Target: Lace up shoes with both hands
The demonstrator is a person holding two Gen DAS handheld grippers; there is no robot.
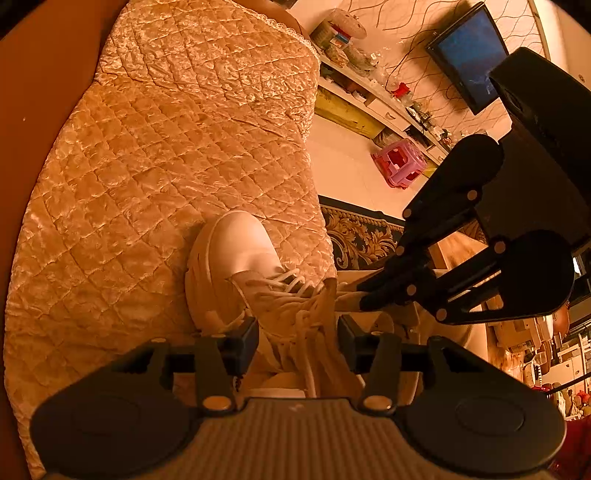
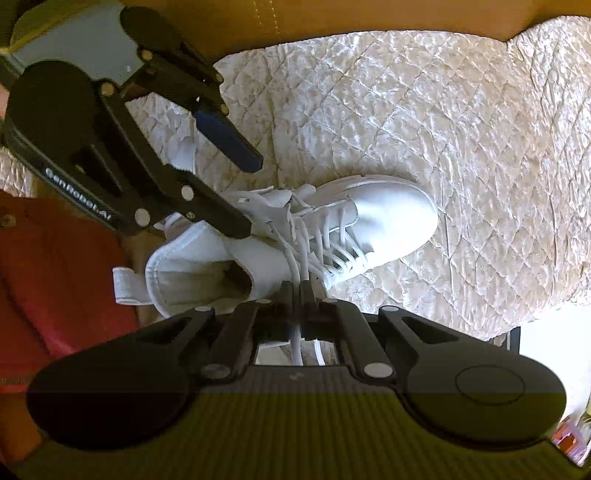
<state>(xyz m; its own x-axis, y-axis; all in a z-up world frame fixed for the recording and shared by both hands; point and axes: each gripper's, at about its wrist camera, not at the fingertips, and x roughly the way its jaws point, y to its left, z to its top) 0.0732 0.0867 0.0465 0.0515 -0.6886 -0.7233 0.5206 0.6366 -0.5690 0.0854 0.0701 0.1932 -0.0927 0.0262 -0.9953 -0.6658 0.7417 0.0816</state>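
A white high-top shoe lies on a quilted velvet cushion, toe pointing away from me. Its white laces cross the lower eyelets and hang loose near the tongue. My right gripper points down over the shoe and is shut on lace strands that run up between its fingers. My left gripper stands half open. The tongue and loose lace lie between its fingers, and cushion shows between one pad and the tongue.
The cushion rests on a brown leather seat. Red cloth lies beside the shoe's heel. Beyond the cushion edge are a patterned rug, a pink stool, a cluttered low shelf and a wall television.
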